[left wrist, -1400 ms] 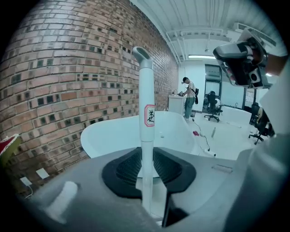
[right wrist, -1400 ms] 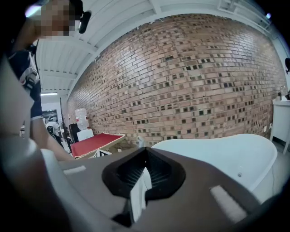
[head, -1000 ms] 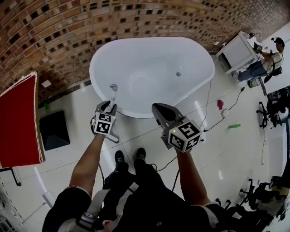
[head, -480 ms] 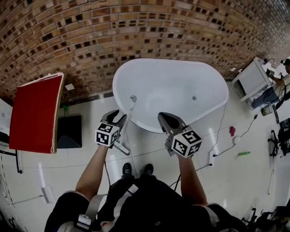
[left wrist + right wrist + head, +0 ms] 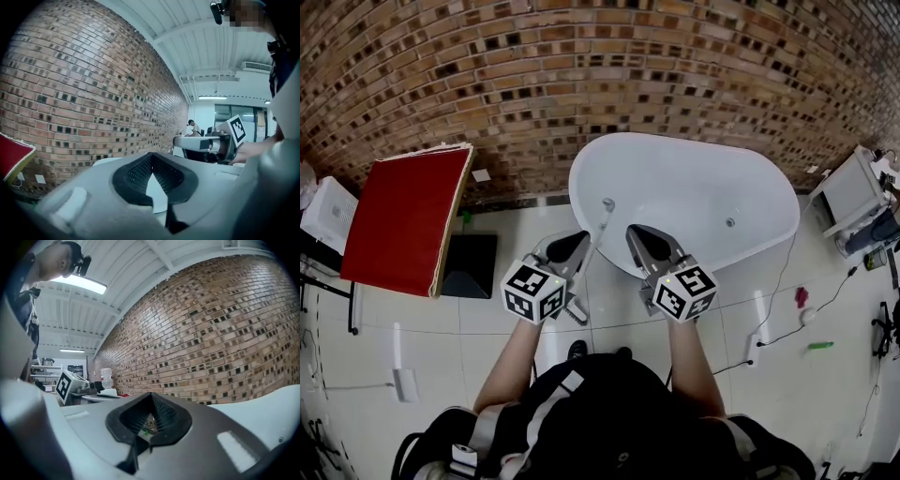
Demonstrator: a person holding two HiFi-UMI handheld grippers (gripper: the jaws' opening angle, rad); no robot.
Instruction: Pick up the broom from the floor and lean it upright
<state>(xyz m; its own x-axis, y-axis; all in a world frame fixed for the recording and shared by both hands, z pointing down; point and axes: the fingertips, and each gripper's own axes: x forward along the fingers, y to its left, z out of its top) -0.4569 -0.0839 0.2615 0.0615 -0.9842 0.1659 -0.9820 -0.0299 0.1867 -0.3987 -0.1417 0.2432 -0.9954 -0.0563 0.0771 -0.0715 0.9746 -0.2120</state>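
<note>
broom (image 5: 604, 214) reads as a thin pale stick propped against the rim of the white bathtub (image 5: 703, 183), top end at the rim, foot down on the tiled floor (image 5: 422, 319) just under the left gripper (image 5: 572, 244); looks already stood up, though the foot is partly hidden by the gripper so how it sits is unclear; left gripper has just been closing and now its pads are pressed together with nothing between them, only the white tub showing through the gap below the tips; right gripper (image 5: 642, 236) also has its pads meeting at the tips, empty; neither touches the broom, which stands between them.

handling, as a judgement: light, long, stiff pole; smooth shaft on a glazed rim and glossy tile could slide sideways; if it needs resetting, best hold is on the shaft above the middle, pinching across it, with the foot pushed out from the tub so the lean is steady.

views: only the head view shows the broom, the tub outline, the red board (image 5: 403, 220) and the floor; the left gripper view shows the brick wall (image 5: 84, 84) side-on and the right gripper's marker cube (image 5: 236, 130), no broom; the right gripper view shows wall, ceiling lights, tub edge and the left gripper's cube, no broom.
</note>
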